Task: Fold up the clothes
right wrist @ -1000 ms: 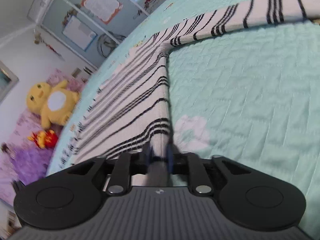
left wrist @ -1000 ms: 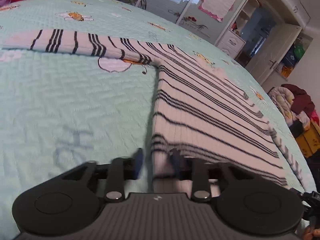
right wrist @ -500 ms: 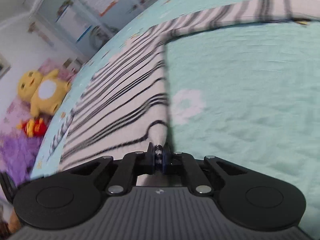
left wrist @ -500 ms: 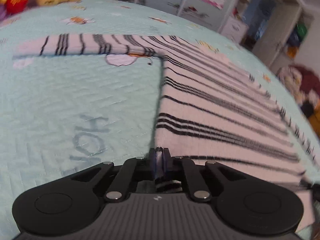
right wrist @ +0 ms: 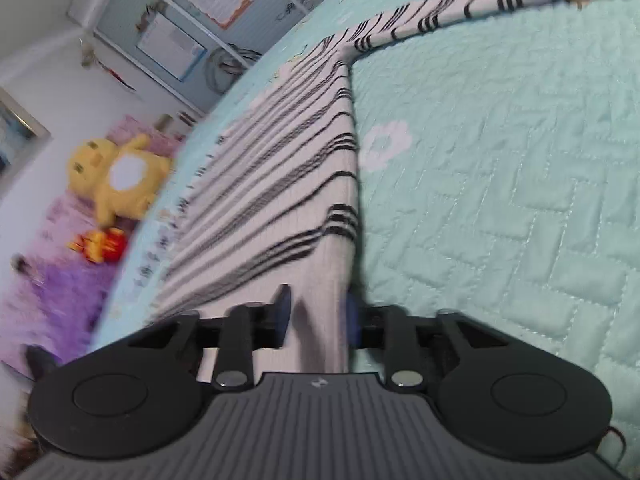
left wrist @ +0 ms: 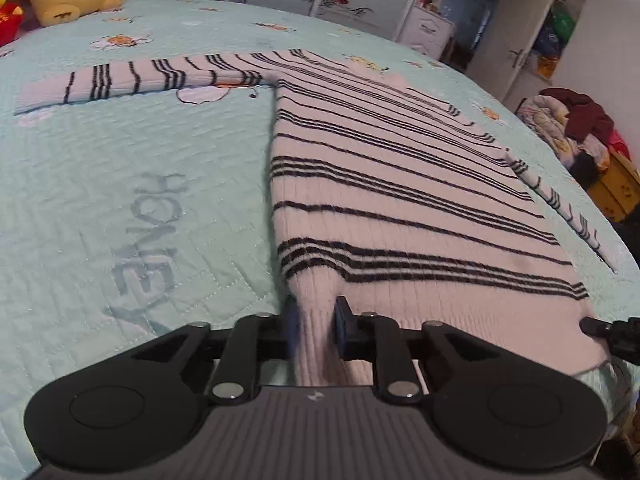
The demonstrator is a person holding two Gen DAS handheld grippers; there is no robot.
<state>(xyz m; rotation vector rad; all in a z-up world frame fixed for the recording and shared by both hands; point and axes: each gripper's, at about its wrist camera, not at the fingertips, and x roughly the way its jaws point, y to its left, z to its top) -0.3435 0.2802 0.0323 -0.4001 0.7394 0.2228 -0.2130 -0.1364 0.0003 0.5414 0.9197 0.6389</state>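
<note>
Left wrist view: the left gripper [left wrist: 316, 320] has its jaws narrow, pinching a bunched corner of the striped sweater [left wrist: 400, 200]; they have just been opening slightly, with the knit between them. The sweater spreads flat ahead and to the right of the jaws on the bed quilt [left wrist: 140, 180] (one sleeve lies far ahead, stretching left).

Right wrist view: the right gripper [right wrist: 318, 314] is closed on the sweater's edge, blurred. The sweater [right wrist: 280, 184] runs ahead and left of the jaws; bare quilt [right wrist: 500, 200] lies to their right.
</note>
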